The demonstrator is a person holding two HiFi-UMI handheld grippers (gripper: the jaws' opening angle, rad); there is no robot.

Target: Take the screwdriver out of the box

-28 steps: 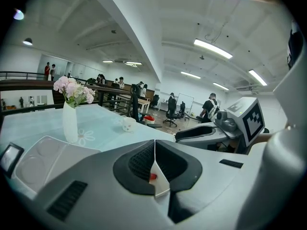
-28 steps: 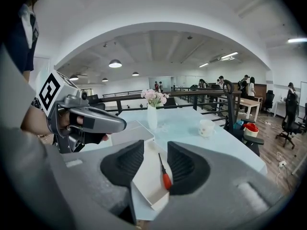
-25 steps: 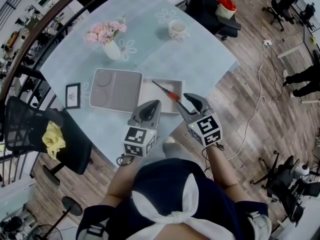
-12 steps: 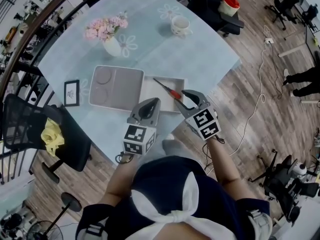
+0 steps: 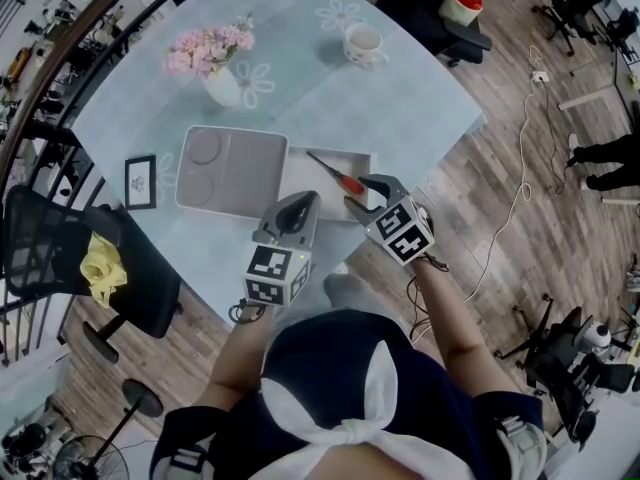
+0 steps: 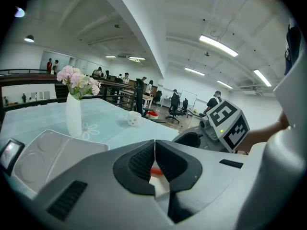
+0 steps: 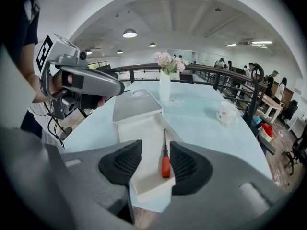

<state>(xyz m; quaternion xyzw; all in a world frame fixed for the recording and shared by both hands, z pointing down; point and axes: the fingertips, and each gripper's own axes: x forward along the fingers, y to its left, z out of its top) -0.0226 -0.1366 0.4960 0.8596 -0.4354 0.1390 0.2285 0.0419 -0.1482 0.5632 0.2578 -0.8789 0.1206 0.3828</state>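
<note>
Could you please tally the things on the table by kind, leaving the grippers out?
Vase of flowers: 1
Mug: 1
Picture frame: 1
Box: 1
Lid: 1
Screwdriver: 1
Total: 6

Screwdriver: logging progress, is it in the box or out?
In: the screwdriver lies flat on the floor of the open box.

Bright, even overhead light from ceiling strip lights (image 6: 218, 46) and round fixtures (image 7: 130, 33); the pale surface (image 5: 400, 108) looks slightly washed out and shadows are soft. Both gripper views are heavy fisheye with dark vignetted corners, and the left gripper (image 6: 154, 150) body near the lens is soft. Head view bends at the edges, centre sharp.
</note>
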